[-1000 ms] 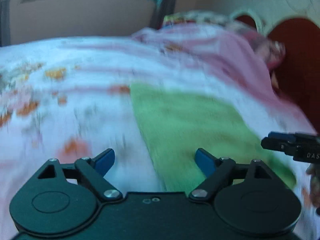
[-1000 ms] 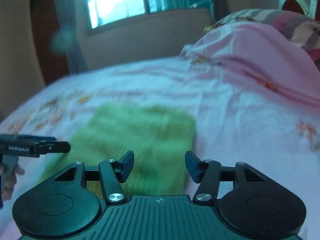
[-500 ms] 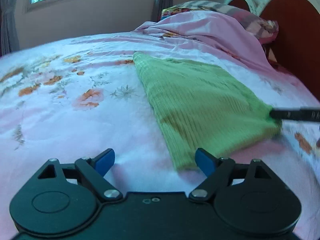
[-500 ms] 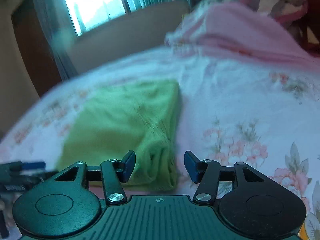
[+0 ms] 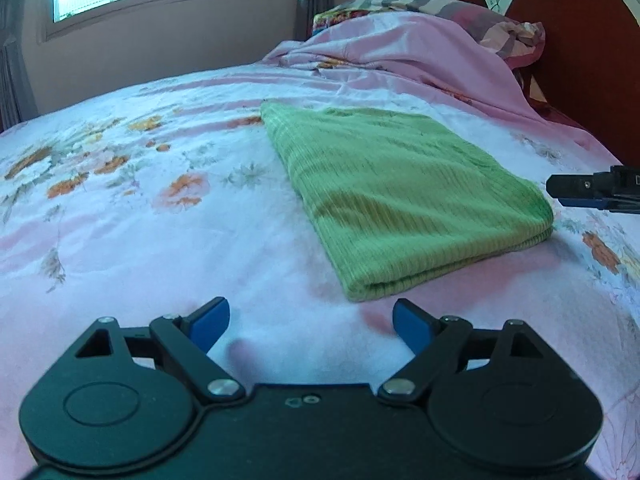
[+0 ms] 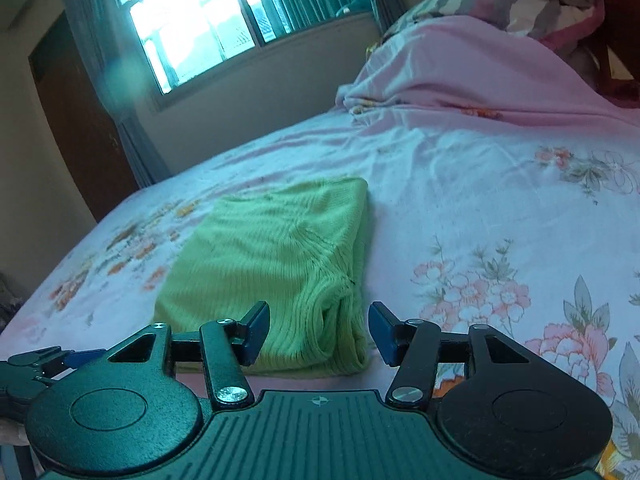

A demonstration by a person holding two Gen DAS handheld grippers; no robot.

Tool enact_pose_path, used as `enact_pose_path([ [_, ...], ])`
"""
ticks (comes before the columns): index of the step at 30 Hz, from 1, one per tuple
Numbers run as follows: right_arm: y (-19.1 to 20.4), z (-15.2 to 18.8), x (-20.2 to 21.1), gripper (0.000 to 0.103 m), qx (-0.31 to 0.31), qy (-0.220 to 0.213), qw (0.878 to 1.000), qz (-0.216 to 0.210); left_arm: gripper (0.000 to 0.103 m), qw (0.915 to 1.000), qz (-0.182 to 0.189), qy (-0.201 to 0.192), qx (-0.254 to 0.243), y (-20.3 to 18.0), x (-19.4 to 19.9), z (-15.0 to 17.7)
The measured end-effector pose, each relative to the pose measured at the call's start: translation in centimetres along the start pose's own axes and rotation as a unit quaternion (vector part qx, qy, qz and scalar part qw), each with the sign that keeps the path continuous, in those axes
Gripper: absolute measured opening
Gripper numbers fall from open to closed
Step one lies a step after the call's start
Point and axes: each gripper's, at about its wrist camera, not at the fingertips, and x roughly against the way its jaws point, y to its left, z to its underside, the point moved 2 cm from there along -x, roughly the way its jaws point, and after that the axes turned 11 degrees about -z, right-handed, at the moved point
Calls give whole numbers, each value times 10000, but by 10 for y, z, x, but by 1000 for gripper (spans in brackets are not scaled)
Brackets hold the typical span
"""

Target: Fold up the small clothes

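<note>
A green ribbed garment (image 5: 400, 192) lies folded into a flat rectangle on the floral bed sheet (image 5: 160, 220). My left gripper (image 5: 310, 320) is open over bare sheet, just short of the garment's near corner, with nothing between its blue pads. In the right wrist view the garment's (image 6: 280, 264) bunched near end shows between the fingers of my right gripper (image 6: 320, 332), which stands open, its pads not pressing on the cloth. The right gripper (image 5: 592, 192) also shows at the left wrist view's right edge, a little apart from the garment. The left gripper (image 6: 40, 364) peeks in at the right wrist view's lower left.
A pink blanket (image 5: 400, 56) is heaped toward the head of the bed, with pillows (image 5: 460, 12) and a red-brown headboard (image 5: 580, 60) behind it. A window (image 6: 208, 28) and a wall stand beyond the far side. Open sheet lies left of the garment.
Both views have gone from blurred to steady. The garment has slid toward the right of the left wrist view. The right gripper swung to the garment's near end and came off its corner.
</note>
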Motion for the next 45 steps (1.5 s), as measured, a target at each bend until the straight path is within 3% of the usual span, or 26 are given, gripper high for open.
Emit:
enact_pose_path([
  [4,-4,2,0,55,-15,-20,10000,-91,96,9993,-332,-151,-22,10,0,4],
  [6,-8,5,-2,55,12,1,10000,-36,101,9975,-668,49,-228,16,-11,13],
  [11,-26,16,-6,55,-195,96,9998,9,101,9990,-194,72,390,41,-11,15],
  [13,-34,14,-2,55,-421,-38,9989,-214,101,9950,295,16,958,56,-13,10],
  [15,-42,9,-2,55,-707,-156,9965,-424,99,9811,862,35,1734,70,-23,1],
  [17,-51,-1,-7,55,-902,-257,9943,-510,98,9617,1438,79,2333,80,-41,-12],
  [21,-63,-20,-31,55,-1056,-239,9919,-668,97,9340,2172,247,2825,78,-81,-34],
  [30,-101,-45,-89,55,-1337,464,9784,-1509,95,9229,2934,413,2458,61,-143,-71],
  [32,-110,-49,-100,55,-1488,579,9717,-1741,85,9245,3005,410,2310,57,-153,-75],
  [33,-116,-51,-107,55,-1576,676,9672,-1872,73,9241,3043,460,2266,57,-159,-77],
  [34,-119,-53,-112,55,-1641,680,9643,-1966,69,9203,3134,506,2284,57,-166,-79],
  [37,-128,-60,-128,55,-1731,773,9539,-2327,74,9020,3622,484,2301,58,-182,-85],
  [42,-127,-68,-151,55,-1530,1016,9478,-2606,75,9051,3730,341,2011,49,-193,-94],
  [45,-126,-69,-158,55,-1496,1077,9438,-2745,76,9001,3842,282,2035,49,-195,-95],
])
